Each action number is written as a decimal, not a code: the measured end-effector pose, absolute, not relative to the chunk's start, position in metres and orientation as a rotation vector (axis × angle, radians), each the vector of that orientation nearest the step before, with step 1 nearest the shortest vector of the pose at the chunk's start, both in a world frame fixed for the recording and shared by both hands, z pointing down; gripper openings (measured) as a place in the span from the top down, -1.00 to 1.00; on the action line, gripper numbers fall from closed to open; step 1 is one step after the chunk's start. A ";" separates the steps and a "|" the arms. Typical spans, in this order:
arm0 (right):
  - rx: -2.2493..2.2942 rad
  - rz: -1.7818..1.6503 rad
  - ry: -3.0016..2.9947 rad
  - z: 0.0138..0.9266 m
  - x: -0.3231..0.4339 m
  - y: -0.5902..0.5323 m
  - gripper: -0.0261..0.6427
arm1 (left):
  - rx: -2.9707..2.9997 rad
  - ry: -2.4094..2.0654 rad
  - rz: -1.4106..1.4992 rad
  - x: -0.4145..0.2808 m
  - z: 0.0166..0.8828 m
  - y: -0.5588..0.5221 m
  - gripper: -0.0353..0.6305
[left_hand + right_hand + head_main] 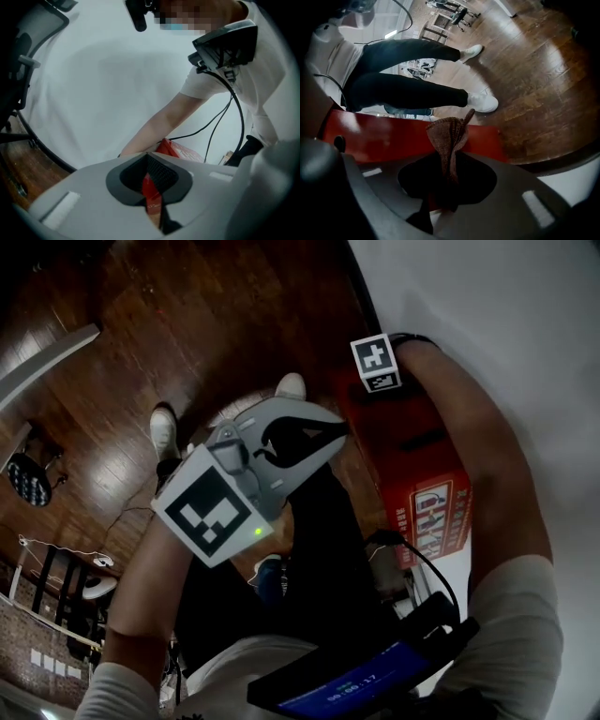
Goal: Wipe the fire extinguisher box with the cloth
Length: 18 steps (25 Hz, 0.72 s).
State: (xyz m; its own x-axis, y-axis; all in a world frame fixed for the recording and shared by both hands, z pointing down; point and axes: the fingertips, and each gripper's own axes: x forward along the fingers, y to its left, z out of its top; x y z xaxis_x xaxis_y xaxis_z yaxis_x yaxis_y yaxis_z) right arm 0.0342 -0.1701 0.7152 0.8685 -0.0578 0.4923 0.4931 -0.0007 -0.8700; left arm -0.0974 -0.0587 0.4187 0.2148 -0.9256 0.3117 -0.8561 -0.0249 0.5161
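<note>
Cloth (449,136) lengthwise, tip toward box (384,138)

Light: dim, head view underexposed | Glare: pale streaks on wood floor (141,352) | Wall (93,79): evenly bright, faint soft shadow | Edges: fisheye bend, black corners | Focus: my left gripper (149,161) blurred up close

The cloth (449,138) is a coarse brown knit, the fire extinguisher box (389,136) smooth glossy red, and the floor (187,324) polished dark wood planks.
</note>
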 end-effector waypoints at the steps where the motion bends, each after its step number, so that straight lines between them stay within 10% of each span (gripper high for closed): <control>1: -1.515 -0.451 -0.353 0.727 0.036 -0.172 0.64 | 1.874 -1.644 -0.157 -0.097 0.423 -0.059 0.89; 18: -1.478 -0.612 -0.421 0.887 0.042 -0.176 0.64 | 1.813 -1.647 -0.281 -0.088 0.497 -0.053 0.89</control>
State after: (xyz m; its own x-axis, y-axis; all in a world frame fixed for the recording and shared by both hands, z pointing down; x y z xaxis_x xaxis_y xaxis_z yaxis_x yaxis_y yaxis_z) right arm 0.0415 -0.1761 0.8865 0.7813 -0.1221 0.6121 0.6153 -0.0136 -0.7881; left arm -0.0882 -0.0531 0.4966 0.1830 -0.9457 0.2687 -0.8031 0.0139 0.5957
